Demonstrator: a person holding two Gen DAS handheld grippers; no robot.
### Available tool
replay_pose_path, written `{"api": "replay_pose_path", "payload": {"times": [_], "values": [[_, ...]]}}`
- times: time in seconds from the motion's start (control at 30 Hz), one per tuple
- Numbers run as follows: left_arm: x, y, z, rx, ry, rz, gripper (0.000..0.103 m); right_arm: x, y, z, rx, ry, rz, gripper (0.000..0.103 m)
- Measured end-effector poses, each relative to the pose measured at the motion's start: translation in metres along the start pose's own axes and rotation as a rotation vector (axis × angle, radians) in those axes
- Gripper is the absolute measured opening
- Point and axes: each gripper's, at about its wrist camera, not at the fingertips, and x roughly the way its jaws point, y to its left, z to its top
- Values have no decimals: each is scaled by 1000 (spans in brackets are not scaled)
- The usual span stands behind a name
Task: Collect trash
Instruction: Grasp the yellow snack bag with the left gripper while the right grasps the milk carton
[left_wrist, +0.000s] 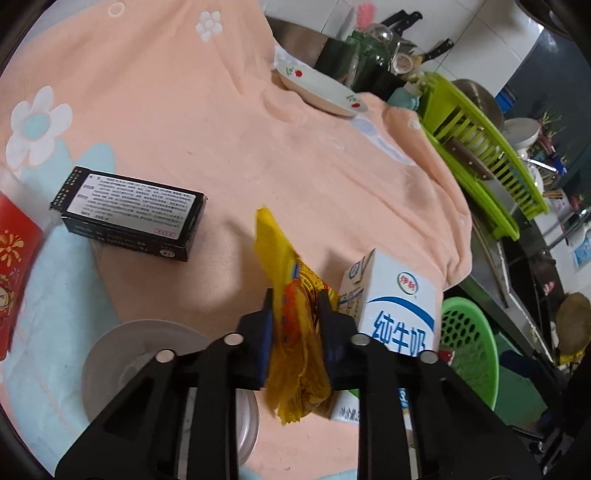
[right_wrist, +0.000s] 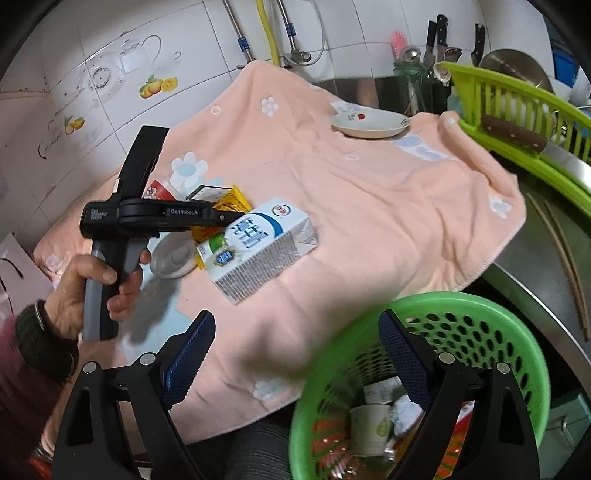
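Left gripper (left_wrist: 295, 314) nearest, its blue pads clamped on a yellow wrapper (left_wrist: 295, 306), crinkly printed foil-type packet, pinched around mid-body, top end sticking up and floppy, bottom bunched below the pads. Wrapper is off the cloth, held just beside the white milk carton (left_wrist: 391, 310) lying on the peach flowered towel (left_wrist: 221, 129). Right gripper (right_wrist: 295, 365) is spread wide with nothing between the pads, hovering over the rim of the green basket (right_wrist: 517, 332), which sits off the towel's edge and already has a paper cup and crumpled scraps inside. Step in hand looks like carrying the wrapper to the basket: keep the pinch firm since the film is slick and limp, swing across above the carton so the dangling end doesn't drag it, let go only once well over the basket mouth, not the rim. Black box (left_wrist: 129, 214) and milk carton still lie on the towel, likely next pickups. Small grey dish (left_wrist: 122, 354) sits just below the left gripper; avoid clipping it.
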Motion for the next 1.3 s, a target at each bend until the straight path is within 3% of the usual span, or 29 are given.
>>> {"api": "replay_pose_path", "payload": {"times": [0.37,0.6,0.87,1.3], "values": [[-64,9,-3,10,-138,17,12,36,28,46,82,70,42,87],[-102,30,-11,-15,-209,12,12,71,43,75,149,136,19,87],[-124,49,-23,-31,-244,4,12,100,53,92,198,187,-82,87],[-125,55,-31,-15,-242,4,12,121,45,102,226,249,-247,87]]}}
